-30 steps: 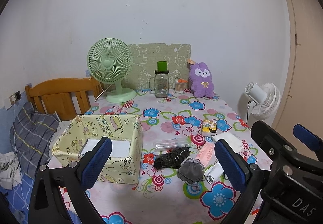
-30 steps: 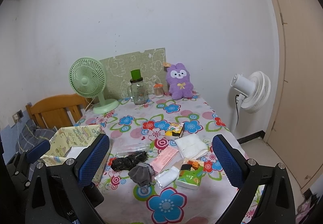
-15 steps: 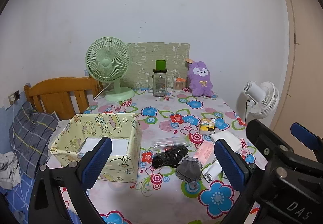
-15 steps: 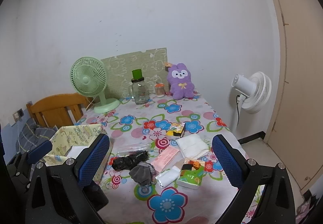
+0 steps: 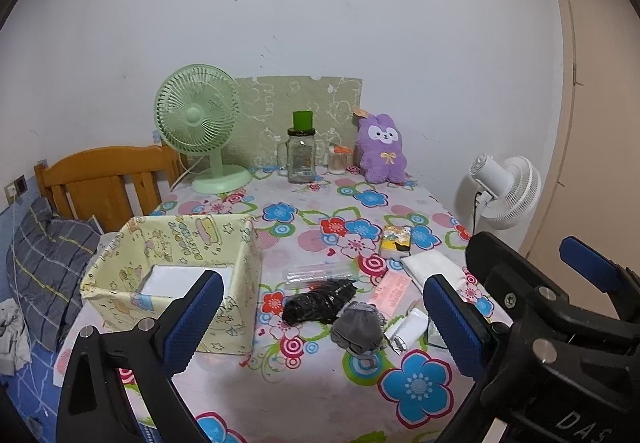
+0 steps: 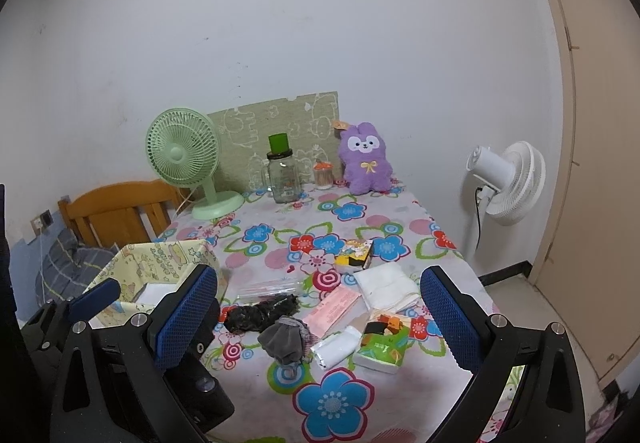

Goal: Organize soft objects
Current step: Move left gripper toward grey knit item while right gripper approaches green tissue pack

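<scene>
A yellow fabric bin (image 5: 176,275) stands at the table's left, also in the right wrist view (image 6: 160,263). Right of it lie a black crumpled item (image 5: 318,301) (image 6: 260,313), a grey sock (image 5: 358,329) (image 6: 286,341), a white folded cloth (image 5: 430,267) (image 6: 386,285), a pink packet (image 6: 332,309), a white packet (image 6: 336,347) and a green tissue pack (image 6: 382,347). A purple plush (image 5: 380,149) (image 6: 364,159) sits at the back. My left gripper (image 5: 320,323) and right gripper (image 6: 316,327) are open and empty, held above the near table edge.
A green fan (image 5: 198,123), a glass jar (image 5: 301,155), a small jar (image 6: 323,175) and a green board (image 6: 280,131) stand at the back. A yellow snack box (image 6: 354,253) and a clear tube pack (image 5: 316,273) lie mid-table. Wooden headboard (image 5: 104,183) left, white fan (image 6: 504,183) right.
Both grippers have drawn back and up slightly, so the table sits a little lower and farther in view. Nothing on the table has moved.
</scene>
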A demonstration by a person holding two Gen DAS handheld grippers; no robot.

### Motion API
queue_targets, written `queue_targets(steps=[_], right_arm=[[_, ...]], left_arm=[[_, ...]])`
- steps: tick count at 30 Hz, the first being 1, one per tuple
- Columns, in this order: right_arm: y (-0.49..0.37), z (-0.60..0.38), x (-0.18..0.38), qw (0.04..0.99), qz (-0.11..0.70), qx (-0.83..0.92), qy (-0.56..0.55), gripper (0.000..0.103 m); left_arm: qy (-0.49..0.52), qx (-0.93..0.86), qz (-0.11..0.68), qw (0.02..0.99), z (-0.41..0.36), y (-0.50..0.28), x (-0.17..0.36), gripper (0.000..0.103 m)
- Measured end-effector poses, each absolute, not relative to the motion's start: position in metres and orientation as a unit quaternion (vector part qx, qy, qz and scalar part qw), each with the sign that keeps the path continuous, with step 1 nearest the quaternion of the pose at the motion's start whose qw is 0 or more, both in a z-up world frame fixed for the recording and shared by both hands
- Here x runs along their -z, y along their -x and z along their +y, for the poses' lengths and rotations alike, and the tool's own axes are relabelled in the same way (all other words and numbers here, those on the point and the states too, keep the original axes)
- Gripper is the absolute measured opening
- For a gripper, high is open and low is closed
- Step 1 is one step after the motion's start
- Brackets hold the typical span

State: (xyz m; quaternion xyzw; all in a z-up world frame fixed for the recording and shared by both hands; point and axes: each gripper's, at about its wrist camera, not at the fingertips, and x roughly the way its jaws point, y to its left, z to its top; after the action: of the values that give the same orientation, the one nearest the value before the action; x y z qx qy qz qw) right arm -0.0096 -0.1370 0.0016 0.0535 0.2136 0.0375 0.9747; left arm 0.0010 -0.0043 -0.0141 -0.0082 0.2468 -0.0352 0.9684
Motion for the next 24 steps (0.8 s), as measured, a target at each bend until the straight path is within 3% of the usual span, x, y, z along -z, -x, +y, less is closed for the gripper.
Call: queue_targets(steps=[8, 24], right_arm=[[0.005, -0.139, 0.013, 0.975, 0.219, -0.033, -0.030, 0.103], [-0.021, -0.163, 0.072, 0.958, 0.282, -0.025, -0.049, 0.103]], left_arm=[[-0.012, 0.022, 0.223, 0.975, -0.017, -0.002, 0.028, 0.100], [-0.012, 0.083, 0.302, 0.950, -0.045, -0.030, 0.083, 0.095]])
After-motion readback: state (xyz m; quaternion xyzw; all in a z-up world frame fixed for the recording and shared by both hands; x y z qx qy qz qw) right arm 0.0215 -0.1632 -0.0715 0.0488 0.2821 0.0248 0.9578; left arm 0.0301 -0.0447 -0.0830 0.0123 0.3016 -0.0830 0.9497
